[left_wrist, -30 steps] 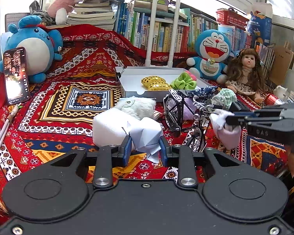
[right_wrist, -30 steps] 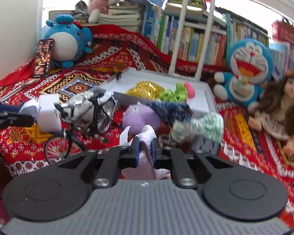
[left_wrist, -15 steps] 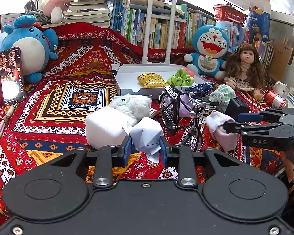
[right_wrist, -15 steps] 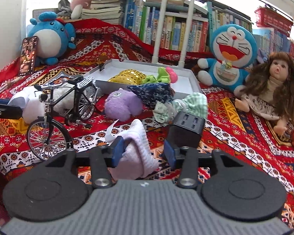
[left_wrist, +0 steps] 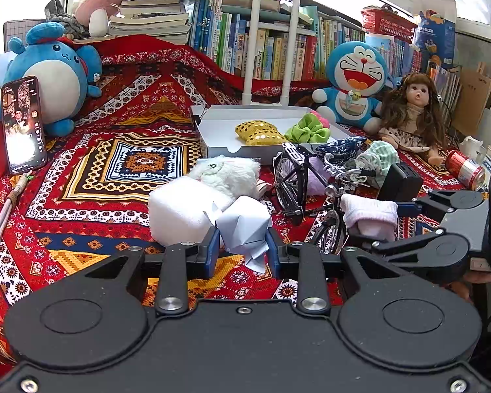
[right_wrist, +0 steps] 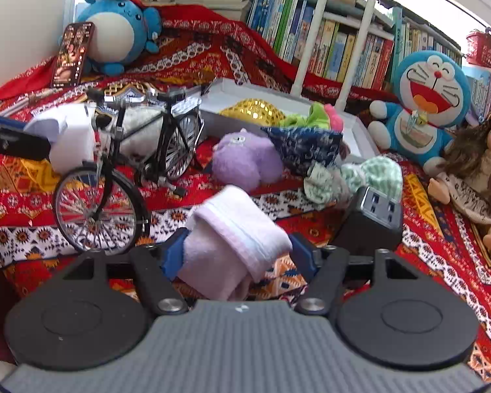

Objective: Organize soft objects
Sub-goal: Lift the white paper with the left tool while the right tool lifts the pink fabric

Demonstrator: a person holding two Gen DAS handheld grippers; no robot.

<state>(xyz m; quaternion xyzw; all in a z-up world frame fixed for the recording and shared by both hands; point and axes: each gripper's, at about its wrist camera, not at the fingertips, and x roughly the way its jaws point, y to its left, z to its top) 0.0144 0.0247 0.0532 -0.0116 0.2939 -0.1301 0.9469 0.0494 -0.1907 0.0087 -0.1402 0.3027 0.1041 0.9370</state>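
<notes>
I hold two black tongs over a red patterned blanket (left_wrist: 91, 150) crowded with toys. My left tongs (left_wrist: 242, 250) are partly open, the blue pads either side of a crumpled white paper shape (left_wrist: 242, 226); they seem to touch it, though I cannot tell if they press. My right tongs (right_wrist: 237, 255) are spread wide around a folded pale pink sock (right_wrist: 232, 239), which bulges between the pads without being squeezed; whether it rests on the blanket or on the tongs is hard to judge.

Behind them sits a shallow white tray (left_wrist: 212, 121). It already holds a gold sequinned pouch (left_wrist: 258, 132) and a green scrunchie (left_wrist: 306, 129).

By my reckoning, the sorting is well under halfway. Outside the tray are a white fluffy toy (left_wrist: 227, 172), a purple plush (right_wrist: 245, 160), a navy patterned cloth (right_wrist: 306, 150) leaning on the tray's edge, and a green striped cloth (right_wrist: 363, 177). A model bicycle (right_wrist: 124, 170) and a black charger block (right_wrist: 373, 222) stand among them.
</notes>
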